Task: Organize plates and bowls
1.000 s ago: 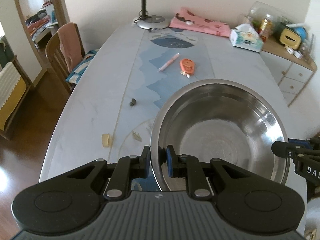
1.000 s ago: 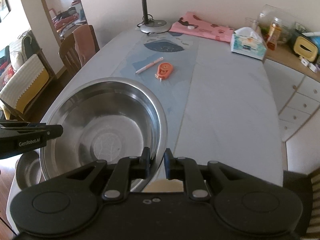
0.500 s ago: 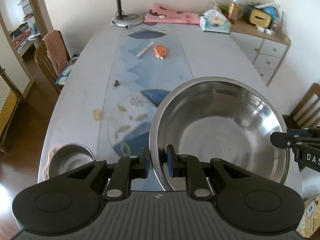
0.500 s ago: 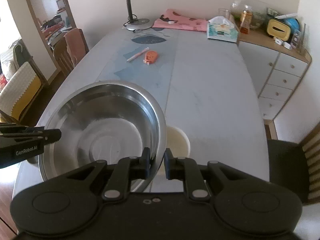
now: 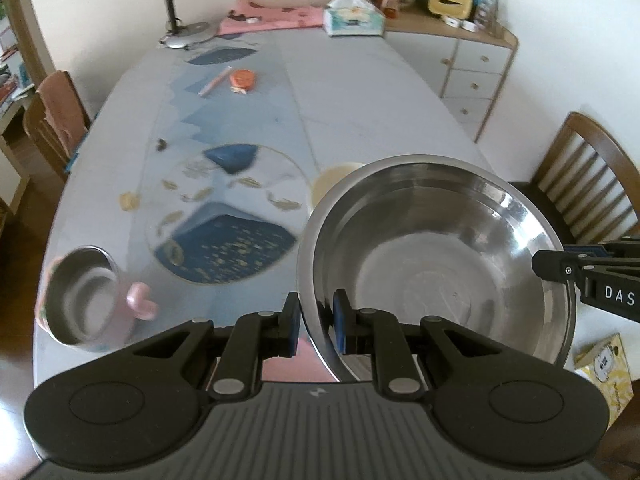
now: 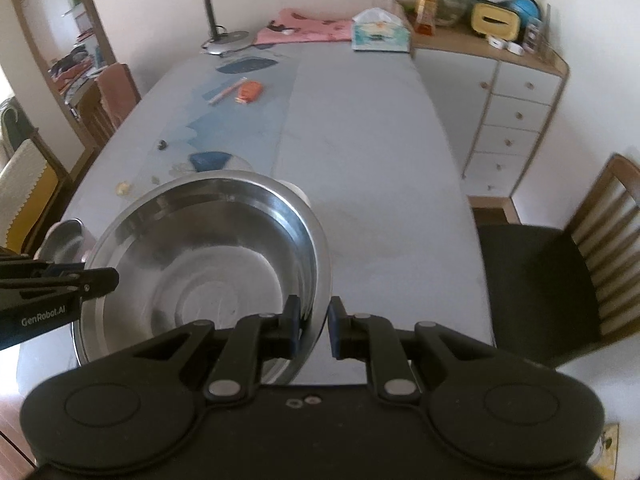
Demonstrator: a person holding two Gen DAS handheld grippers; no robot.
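A large steel bowl [image 5: 436, 264] [image 6: 208, 256] hangs above the near end of the table, held by both grippers. My left gripper [image 5: 316, 318] is shut on its left rim. My right gripper [image 6: 313, 320] is shut on its right rim. A clear glass plate [image 5: 224, 216] with blue and gold pattern lies on the table left of the bowl. A small steel cup with a pink handle [image 5: 86, 294] [image 6: 64, 240] stands near the left front edge. A cream bowl [image 5: 336, 182] [image 6: 296, 192] sits on the table, mostly hidden behind the steel bowl.
A pen [image 5: 214, 82], an orange tape measure [image 5: 242, 80], a desk lamp [image 5: 184, 36], pink cloth [image 5: 272, 20] and tissue box [image 5: 352, 20] lie at the far end. Chairs stand left [image 5: 56, 120] and right [image 5: 592, 184]. A cabinet [image 5: 472, 72] is at the back right.
Both grippers have carried the steel bowl up and back toward the near table edge. The glass plate, the cup and the cream bowl have come into fuller view below.
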